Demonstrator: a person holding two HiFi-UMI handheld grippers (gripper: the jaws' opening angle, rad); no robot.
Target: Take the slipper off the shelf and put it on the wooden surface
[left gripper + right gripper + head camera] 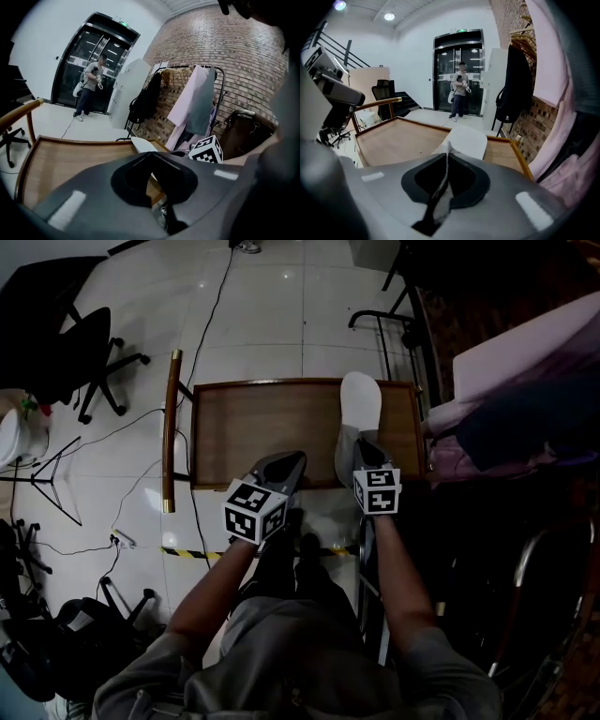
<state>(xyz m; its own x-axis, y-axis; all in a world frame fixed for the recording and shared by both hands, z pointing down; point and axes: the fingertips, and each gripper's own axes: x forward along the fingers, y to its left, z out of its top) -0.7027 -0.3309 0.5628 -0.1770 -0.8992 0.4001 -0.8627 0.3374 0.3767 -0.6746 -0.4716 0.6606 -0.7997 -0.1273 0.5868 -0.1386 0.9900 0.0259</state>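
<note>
From the head view, the white slipper (361, 401) is already off the shelf. It lies lengthwise along the right side of the wooden surface (253, 427), toe pointing away from me and close to the right-hand rim. My right gripper (367, 444) has it by the near, heel end. The left gripper (292, 461) hangs over the front edge of the wood, just beside the right one, and touches nothing. I cannot tell from here whether the sole is fully down or just above the wood.

The left gripper view shows its jaws brought together at the tips with nothing between them. Past them I see the slipper's pale toe on the wood and a clothes rack (197, 101) hung with garments against the brick wall.

In the right gripper view the jaws are clamped on a thin fold of the slipper's white fabric, which runs up between the pads as a narrow crumpled strip. I judge it a light, soft, floppy thing that would sag from a pinch like this. The rim of the opening at the heel is a sensible place to hold it, and little force is needed.

The wooden surface has a raised edge, so it works like a shallow tray. The slipper is the only thing in it.
</note>
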